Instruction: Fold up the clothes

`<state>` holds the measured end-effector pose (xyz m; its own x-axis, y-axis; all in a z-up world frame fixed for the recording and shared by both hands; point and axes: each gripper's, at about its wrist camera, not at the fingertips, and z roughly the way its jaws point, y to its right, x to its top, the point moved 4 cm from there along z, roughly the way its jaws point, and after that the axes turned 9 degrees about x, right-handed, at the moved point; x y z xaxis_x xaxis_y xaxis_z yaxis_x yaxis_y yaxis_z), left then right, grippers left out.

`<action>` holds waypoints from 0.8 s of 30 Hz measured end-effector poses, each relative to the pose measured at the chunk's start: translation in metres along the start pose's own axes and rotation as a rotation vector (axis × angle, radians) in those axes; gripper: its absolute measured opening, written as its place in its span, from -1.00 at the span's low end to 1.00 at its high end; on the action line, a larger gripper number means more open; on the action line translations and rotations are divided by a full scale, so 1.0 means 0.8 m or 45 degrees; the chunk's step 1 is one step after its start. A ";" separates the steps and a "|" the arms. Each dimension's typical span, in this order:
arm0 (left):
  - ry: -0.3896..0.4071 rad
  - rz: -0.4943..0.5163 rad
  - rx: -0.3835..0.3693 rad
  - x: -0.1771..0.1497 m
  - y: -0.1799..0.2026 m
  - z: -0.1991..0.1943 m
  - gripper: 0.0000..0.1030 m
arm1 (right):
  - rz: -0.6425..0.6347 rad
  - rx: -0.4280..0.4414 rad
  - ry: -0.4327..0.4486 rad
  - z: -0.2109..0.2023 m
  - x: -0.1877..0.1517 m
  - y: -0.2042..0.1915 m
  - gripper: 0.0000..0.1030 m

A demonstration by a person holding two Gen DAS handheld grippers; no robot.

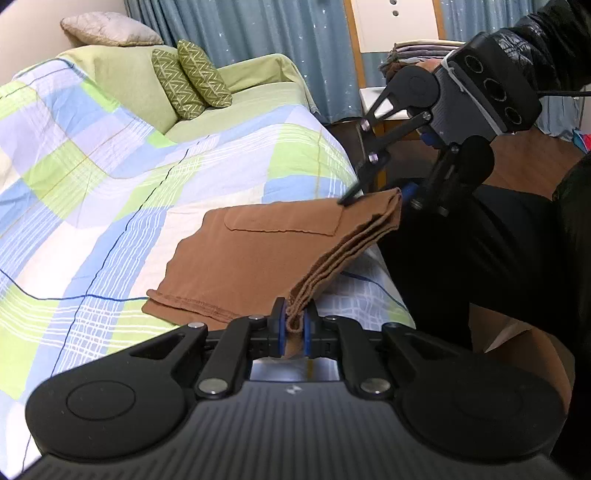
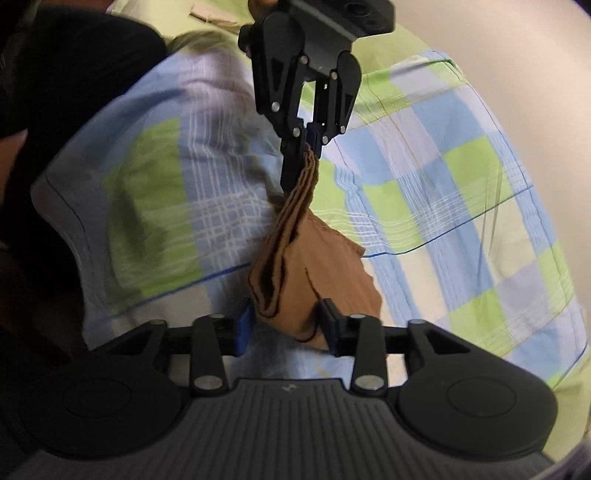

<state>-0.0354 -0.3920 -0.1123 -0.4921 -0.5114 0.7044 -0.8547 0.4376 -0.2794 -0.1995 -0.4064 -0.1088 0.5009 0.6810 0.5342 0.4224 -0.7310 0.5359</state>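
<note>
Pinching with the left gripper (image 1: 295,328): we are clamping its blue-padded fingers almost together on the near corner of the folded brown garment (image 1: 266,251), with the stacked edges squeezed between the pads.
Right gripper (image 2: 286,325): we are holding the other end of the same folded edge; here the fingers are standing wider apart, and the bunched layers are filling the gap and touching both pads.
Brown garment: it is hanging between our two grippers as a thick fold. Its gripped edge is riding above the bed while its far part is lying on the quilt, a pocket flap facing up.
Checked quilt (image 1: 110,184): blue, green and white squares are spreading beneath the garment and across the bed.
Person: a black sleeve (image 1: 546,37) is reaching to the right gripper, and dark clothing is standing at the bed's edge.
Green cushions (image 1: 192,81): two patterned ones are leaning side by side on the green sheet further up the bed.
Beige pillow (image 1: 107,29): it is sitting behind them at the head.
Chair (image 1: 373,99): it is carrying a stack of folded clothes (image 1: 417,48) beside the bed.
Blue curtain (image 1: 277,37): it is hanging behind the chair.
</note>
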 end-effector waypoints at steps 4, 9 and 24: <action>-0.027 0.016 -0.093 -0.007 0.018 -0.029 -0.86 | 0.175 0.115 0.024 -0.013 0.005 0.016 -0.92; -0.030 -0.037 -0.170 -0.001 0.005 -0.032 -0.86 | 0.430 0.404 0.094 -0.036 0.002 0.052 -0.92; -0.010 -0.291 -0.187 -0.015 -0.085 -0.005 -0.86 | 1.229 0.795 0.469 -0.011 -0.060 0.177 -0.92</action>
<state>0.0294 -0.4128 -0.0987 -0.2913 -0.6149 0.7328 -0.9108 0.4125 -0.0159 -0.1707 -0.5420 -0.0527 0.6090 -0.2603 0.7492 0.3362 -0.7708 -0.5411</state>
